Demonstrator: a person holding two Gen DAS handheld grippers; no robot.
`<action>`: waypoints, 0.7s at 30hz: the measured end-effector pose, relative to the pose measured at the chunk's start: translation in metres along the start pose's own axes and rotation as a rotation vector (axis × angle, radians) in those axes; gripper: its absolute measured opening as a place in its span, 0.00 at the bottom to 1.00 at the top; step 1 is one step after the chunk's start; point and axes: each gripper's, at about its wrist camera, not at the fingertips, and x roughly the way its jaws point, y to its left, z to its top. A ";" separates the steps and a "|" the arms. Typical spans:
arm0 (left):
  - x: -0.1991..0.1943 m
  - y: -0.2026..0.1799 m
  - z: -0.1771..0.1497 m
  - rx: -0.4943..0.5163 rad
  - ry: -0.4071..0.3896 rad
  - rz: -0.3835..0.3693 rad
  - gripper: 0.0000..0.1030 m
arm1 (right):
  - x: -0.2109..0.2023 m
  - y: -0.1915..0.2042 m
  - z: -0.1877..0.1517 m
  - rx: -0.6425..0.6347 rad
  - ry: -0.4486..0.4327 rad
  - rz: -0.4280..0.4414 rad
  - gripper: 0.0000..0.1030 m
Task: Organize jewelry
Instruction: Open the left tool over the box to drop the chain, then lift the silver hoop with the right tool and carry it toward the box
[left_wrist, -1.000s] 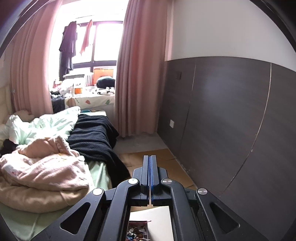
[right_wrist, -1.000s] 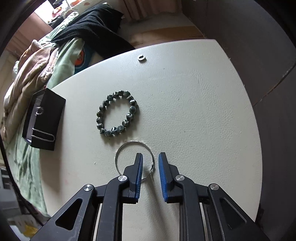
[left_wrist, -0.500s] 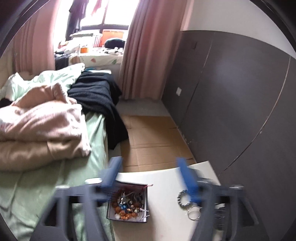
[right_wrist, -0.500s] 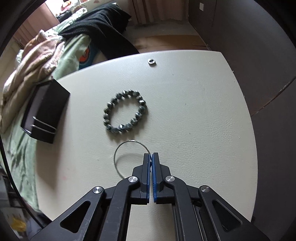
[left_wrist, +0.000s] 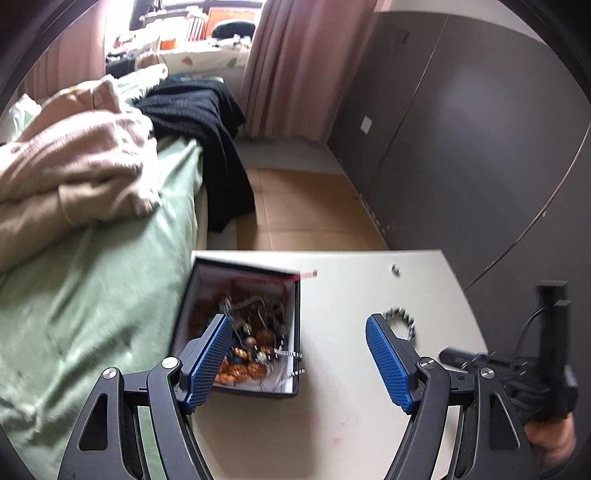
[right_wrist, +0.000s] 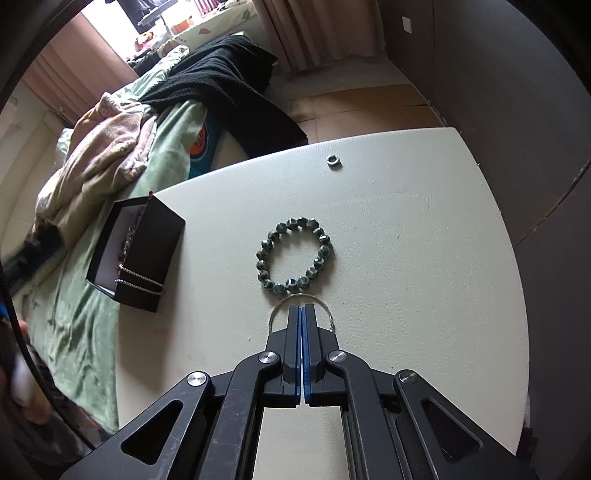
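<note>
In the left wrist view my left gripper hangs open and empty over the white table. Its left finger is above an open black box full of mixed jewelry. Its right finger is near a dark beaded bracelet. In the right wrist view my right gripper is shut on a thin silver hoop, which arcs around its tips. The beaded bracelet lies just beyond the hoop. A small metal ring lies near the table's far edge. The black box sits at the table's left edge.
A bed with green sheets, a pink blanket and a black garment runs along the table's left side. A dark panelled wall stands on the right. The black body of the tool held in the other hand shows at the right of the left wrist view.
My left gripper has opened wide and dropped from facing the room to hang over the box. My right gripper has closed on the silver hoop and risen a little.
</note>
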 end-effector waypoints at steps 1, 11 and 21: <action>0.004 -0.001 -0.003 0.001 0.006 0.001 0.71 | -0.001 0.000 0.001 -0.004 -0.002 -0.008 0.02; 0.041 -0.008 -0.026 0.058 0.069 0.041 0.64 | 0.027 -0.015 -0.005 0.044 0.119 -0.108 0.13; 0.049 -0.010 -0.033 0.095 0.085 0.085 0.46 | 0.041 0.013 -0.004 -0.065 0.121 -0.254 0.14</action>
